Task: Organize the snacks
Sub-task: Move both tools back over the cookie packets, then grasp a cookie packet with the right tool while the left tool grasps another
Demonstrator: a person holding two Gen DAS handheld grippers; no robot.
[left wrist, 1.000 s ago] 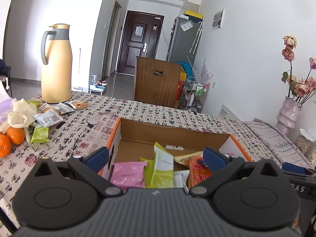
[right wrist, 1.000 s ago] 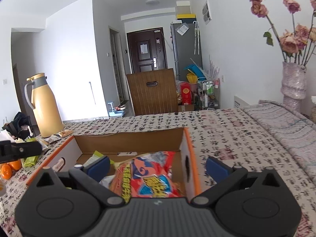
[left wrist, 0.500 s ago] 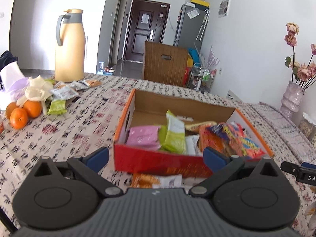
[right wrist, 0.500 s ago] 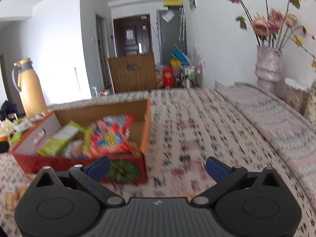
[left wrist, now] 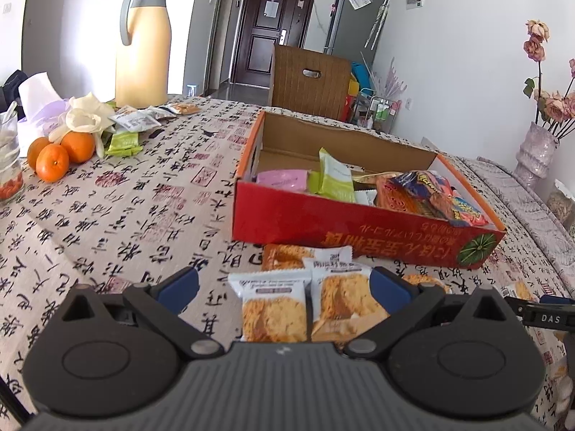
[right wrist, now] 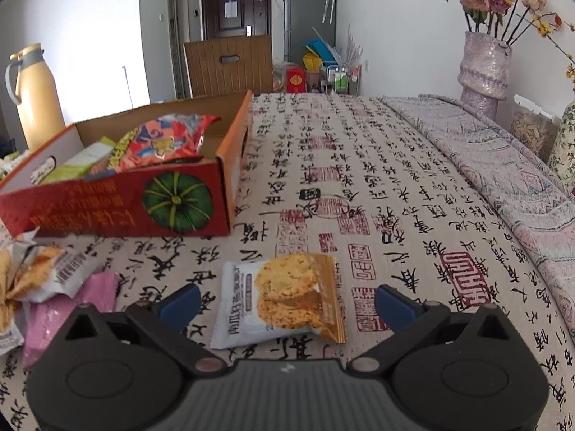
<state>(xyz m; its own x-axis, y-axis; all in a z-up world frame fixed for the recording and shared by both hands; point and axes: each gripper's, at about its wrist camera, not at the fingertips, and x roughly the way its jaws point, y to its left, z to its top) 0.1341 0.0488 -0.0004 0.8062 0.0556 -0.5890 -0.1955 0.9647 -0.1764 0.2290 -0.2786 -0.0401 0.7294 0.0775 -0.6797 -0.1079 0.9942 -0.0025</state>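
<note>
A red cardboard box (left wrist: 363, 226) (right wrist: 118, 208) sits on the patterned tablecloth, holding a pink packet (left wrist: 282, 179), a green packet (left wrist: 334, 176) and a colourful chip bag (left wrist: 431, 194) (right wrist: 161, 143). Two white-and-orange cracker packets (left wrist: 275, 305) (left wrist: 343, 298) lie in front of the box, between the spread fingers of my open left gripper (left wrist: 284, 285). A single cracker packet (right wrist: 284, 298) lies flat between the fingers of my open right gripper (right wrist: 287, 298). Neither gripper touches a packet. More cracker packets (right wrist: 32, 273) and a pink packet (right wrist: 72, 309) lie at the right wrist view's left edge.
A yellow thermos (left wrist: 143, 43), loose snack packets (left wrist: 140, 120), oranges (left wrist: 54, 160), a tissue pack (left wrist: 36, 97) and a glass (left wrist: 9, 165) stand at the far left. A vase of dried flowers (right wrist: 483, 61) and jars stand at the right. A wooden chair back (left wrist: 311, 79) rises behind the table.
Both grippers have pulled back from above the box toward the near table edge and dropped lower. Cracker packets on the cloth now lie between their fingers. Both stayed open.
</note>
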